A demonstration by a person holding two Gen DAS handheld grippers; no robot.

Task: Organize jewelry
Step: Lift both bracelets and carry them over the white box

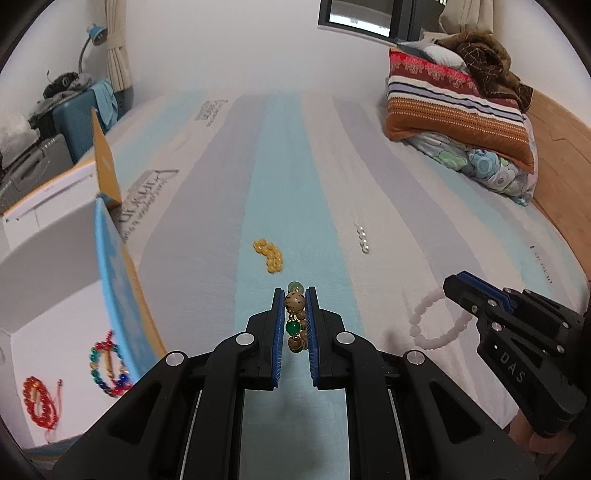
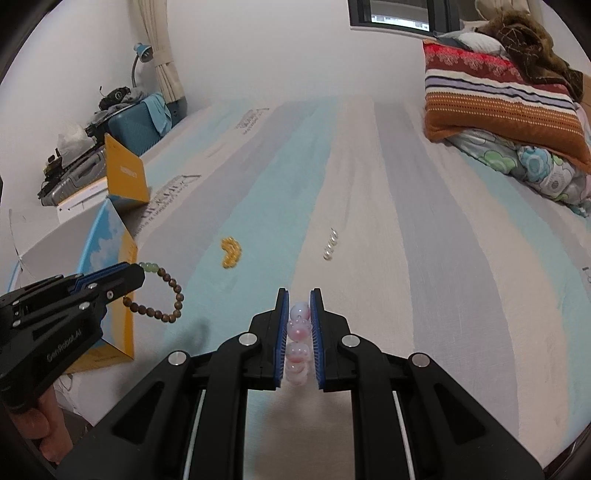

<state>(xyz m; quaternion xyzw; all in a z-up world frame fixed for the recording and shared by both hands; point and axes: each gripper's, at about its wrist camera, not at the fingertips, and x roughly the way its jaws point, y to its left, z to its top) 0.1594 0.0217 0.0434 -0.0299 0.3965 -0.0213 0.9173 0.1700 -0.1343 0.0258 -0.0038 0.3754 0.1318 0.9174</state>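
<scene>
We grip brown wooden-bead bracelet (image 1: 295,321) in left gripper (image 1: 294,295), pale pink bead bracelet (image 2: 298,341) in right gripper (image 2: 298,297); round beads may slip out onto bed.

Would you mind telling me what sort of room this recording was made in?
Most likely a bedroom: the jewelry lies on a striped bedsheet, folded pillows and quilts are stacked at one end, and a suitcase stands beside the bed under a desk lamp.

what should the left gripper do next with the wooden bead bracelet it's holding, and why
Probably carry it left over the open box and release it there. The left gripper is already shut on the wooden bead bracelet, held off the bed, and the red bracelet and multicolour bracelet already lie in that box.
</scene>
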